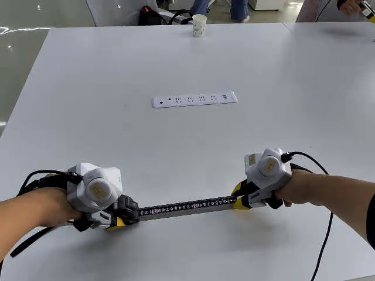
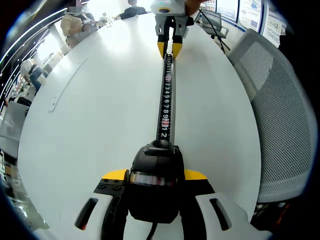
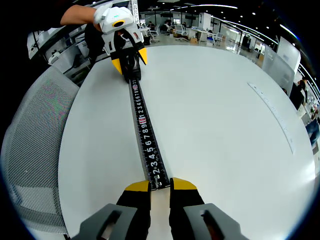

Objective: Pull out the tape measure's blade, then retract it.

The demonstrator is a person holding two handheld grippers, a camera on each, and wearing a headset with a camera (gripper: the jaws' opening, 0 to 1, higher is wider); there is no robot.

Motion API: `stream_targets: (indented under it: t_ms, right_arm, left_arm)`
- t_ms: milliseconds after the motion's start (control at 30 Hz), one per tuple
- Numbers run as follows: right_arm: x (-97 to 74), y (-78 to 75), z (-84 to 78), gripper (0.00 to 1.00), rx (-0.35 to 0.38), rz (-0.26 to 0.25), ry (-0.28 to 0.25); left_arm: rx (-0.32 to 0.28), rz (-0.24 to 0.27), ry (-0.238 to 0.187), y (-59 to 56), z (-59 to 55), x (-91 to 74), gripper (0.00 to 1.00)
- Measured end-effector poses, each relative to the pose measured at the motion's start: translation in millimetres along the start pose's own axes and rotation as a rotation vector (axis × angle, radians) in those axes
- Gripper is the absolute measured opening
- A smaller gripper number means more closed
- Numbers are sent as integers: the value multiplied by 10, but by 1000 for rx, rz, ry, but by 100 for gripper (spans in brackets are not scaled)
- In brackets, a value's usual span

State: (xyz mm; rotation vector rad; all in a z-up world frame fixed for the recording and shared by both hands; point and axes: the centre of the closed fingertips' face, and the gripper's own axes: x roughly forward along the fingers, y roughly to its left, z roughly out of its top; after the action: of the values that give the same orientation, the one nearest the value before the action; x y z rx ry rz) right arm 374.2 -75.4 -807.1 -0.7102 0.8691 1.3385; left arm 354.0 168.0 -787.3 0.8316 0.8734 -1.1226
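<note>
My left gripper [image 1: 120, 219] is shut on the black tape measure case [image 1: 128, 209], which I see close up as a dark housing [image 2: 155, 180] between the yellow-tipped fingers. The black blade [image 1: 186, 206] with white numbers runs out from the case across the white table to my right gripper [image 1: 239, 196]. In the right gripper view the right gripper [image 3: 160, 186] is shut on the blade's end [image 3: 156, 175], and the blade [image 3: 144, 131] stretches away to the left gripper [image 3: 126, 55]. The left gripper view shows the blade [image 2: 166, 95] reaching the right gripper [image 2: 169, 46].
A white power strip [image 1: 194, 99] lies in the middle of the white table [image 1: 176, 140]. A paper cup [image 1: 199, 25] stands at the far edge. A grey mesh chair [image 2: 280, 120] is beside the table. Black cables [image 1: 325, 234] trail from the grippers.
</note>
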Motion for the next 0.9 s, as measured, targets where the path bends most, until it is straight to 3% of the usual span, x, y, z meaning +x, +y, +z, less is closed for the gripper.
stream_targets:
  t_ms: [567,667,900]
  right_arm:
    - [2,16,0,11,-42,-13,32]
    - [6,16,9,12,-30,-20,48]
    - [6,31,-5,12,-85,-8,89]
  left_arm:
    - [-2,-4,-10,0,16,11,35]
    - [4,-7,-2,2,18,8,35]
    - [2,2,-6,-30,37,-69,34]
